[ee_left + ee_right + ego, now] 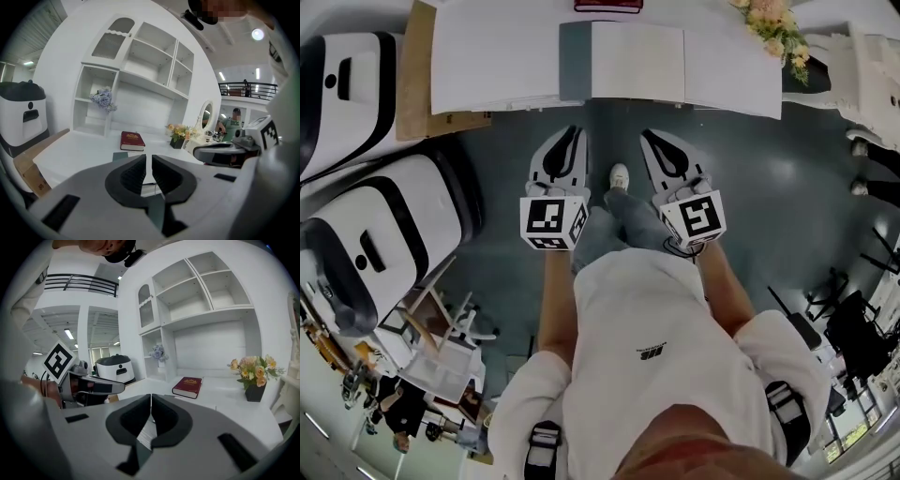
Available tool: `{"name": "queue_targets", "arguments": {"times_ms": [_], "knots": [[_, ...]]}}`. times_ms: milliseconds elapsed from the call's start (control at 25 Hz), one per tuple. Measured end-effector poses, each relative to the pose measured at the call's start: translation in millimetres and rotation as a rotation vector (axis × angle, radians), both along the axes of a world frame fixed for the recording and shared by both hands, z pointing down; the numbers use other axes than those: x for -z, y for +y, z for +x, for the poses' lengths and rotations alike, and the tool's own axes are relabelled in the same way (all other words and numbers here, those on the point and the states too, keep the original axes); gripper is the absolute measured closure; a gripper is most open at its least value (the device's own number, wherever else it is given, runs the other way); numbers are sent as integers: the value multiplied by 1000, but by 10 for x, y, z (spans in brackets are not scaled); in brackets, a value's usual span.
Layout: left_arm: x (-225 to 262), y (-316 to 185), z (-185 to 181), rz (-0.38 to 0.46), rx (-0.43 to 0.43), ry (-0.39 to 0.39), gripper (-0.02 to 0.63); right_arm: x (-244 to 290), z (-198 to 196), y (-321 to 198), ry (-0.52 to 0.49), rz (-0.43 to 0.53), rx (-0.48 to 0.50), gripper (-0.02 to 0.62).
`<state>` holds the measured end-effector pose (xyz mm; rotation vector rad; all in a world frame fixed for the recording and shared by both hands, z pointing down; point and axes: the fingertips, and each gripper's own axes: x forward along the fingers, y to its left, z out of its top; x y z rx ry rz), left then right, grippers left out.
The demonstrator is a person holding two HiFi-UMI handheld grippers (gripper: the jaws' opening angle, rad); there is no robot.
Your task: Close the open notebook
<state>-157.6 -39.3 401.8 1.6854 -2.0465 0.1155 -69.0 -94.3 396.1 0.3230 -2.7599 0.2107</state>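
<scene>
1. Head view: above the person, facing steeply down onto the table (487,56) edge and floor (769,187).
2. Both gripper views: low, near the table edge, facing level toward the shelves (140,65).
3. All three share the open notebook (623,61) and red book (607,5).

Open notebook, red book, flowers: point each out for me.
open notebook (637,61), head view, on its white page.
red book (132,139), left gripper view, on its cover.
flowers (255,367), right gripper view, on the blossoms.
</scene>
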Motion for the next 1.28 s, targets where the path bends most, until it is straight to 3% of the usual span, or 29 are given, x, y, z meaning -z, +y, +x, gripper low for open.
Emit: {"name": "queue_targets", "arguments": {"times_ms": [760,1280], "knots": [[-983,-159,-600,-102,50,112,606,-717,-601,-125,72,-25,17,598],[-1663,-277,-846,-152,67,191,606,-1253,-761,-173,125,-58,8,598]]}}
